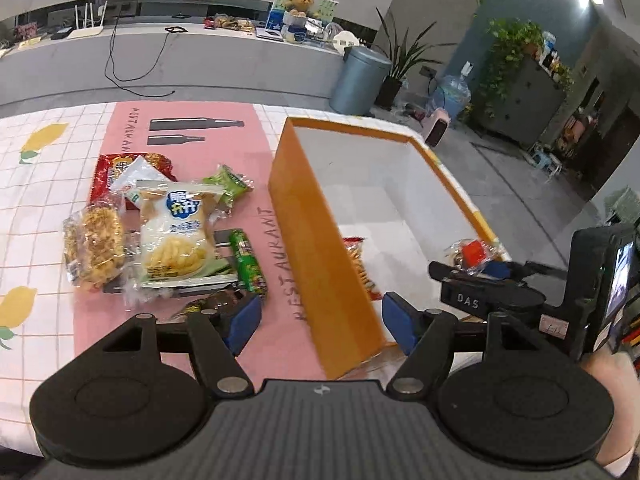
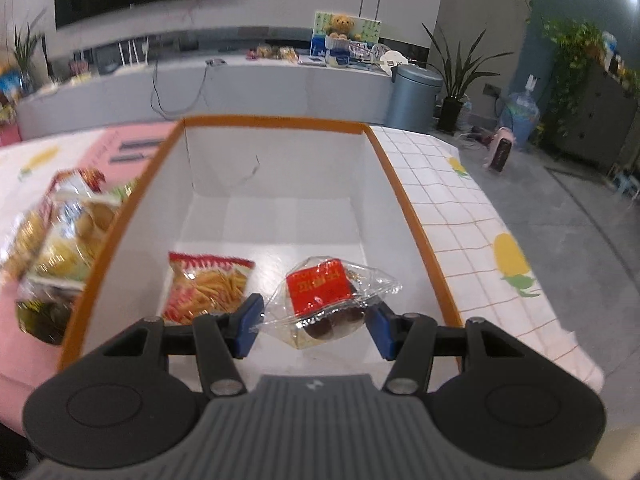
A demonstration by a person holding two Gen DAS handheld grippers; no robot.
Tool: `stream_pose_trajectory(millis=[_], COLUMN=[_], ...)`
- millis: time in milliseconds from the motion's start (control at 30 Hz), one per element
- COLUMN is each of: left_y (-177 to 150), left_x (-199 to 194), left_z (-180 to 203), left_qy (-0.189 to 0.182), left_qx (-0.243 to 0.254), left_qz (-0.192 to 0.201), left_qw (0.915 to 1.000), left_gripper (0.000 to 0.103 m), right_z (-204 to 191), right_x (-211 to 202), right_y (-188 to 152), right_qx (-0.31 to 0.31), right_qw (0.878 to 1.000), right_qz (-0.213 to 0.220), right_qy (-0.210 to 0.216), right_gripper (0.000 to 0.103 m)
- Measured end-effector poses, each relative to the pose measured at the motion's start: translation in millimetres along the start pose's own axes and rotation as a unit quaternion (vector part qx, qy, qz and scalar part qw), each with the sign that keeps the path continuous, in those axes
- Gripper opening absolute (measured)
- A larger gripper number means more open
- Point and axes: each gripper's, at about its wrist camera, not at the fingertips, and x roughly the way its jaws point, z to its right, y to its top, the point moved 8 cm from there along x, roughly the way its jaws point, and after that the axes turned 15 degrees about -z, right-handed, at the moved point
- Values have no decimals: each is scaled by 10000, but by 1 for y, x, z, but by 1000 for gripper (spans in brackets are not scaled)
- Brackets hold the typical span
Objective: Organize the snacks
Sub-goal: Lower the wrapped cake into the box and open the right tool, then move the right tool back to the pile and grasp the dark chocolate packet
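The right gripper (image 2: 314, 326) hangs inside the orange box (image 2: 412, 216), jaws spread wide, a clear packet with a red label (image 2: 320, 292) lying between its blue pads (image 2: 249, 326) without visible clamping. Beside it on the white floor lies 1 red chip bag (image 2: 208, 288). The left gripper (image 1: 320, 322), also spread and holding nothing, straddles the box's near wall above the pink mat (image 1: 276, 344), where a snack pile (image 1: 168, 224) waits.

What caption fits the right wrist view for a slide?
Open right gripper over the orange box, clear-wrapped snack between its fingers.
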Motion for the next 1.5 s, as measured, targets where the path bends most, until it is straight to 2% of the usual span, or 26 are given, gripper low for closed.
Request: stream_pose_trajectory(millis=[100, 333, 767, 833, 900, 1033, 1200, 1300, 1433, 1500], left_y=[-2, -6, -8, -8, -8, -9, -10, -13, -17, -19], left_x=[0, 5, 5, 4, 2, -3, -17, -28, -45, -53], left_z=[-2, -8, -12, -12, -12, -15, -18, -22, -30, -38], left_qy=[93, 60, 39, 56, 77, 72, 173, 173, 402, 515], left_qx=[76, 15, -62, -58, -51, -130, -156, -203, -155, -163], left_qz=[-22, -111, -143, -130, -122, -120, 53, 119, 308, 401], left_qw=[9999, 9999, 9999, 9999, 9999, 9998, 9997, 9996, 9986, 9977], left_gripper=[81, 81, 81, 81, 81, 81, 81, 81, 81, 81], right_z=[2, 10, 14, 14, 14, 15, 13, 12, 11, 5], right_x=[6, 17, 17, 15, 12, 9, 5, -1, -21, -37], right_y=[-1, -5, -6, -6, -4, -3, -2, -2, 7, 14], right_qx=[-121, -266, -202, -185, -137, -23, 124, 267, 784, 986], right_qw=[9996, 9959, 9956, 9960, 9967, 9978, 9975, 9976, 9948, 9908], right_qz=[-103, -396, -436, -381, -305, -208, -106, 14, 481, 906], right_qy=[-215, -774, -806, -789, -740, -629, -689, -637, -442, -207], right_gripper=[55, 55, 56, 57, 62, 64, 79, 81, 87, 87])
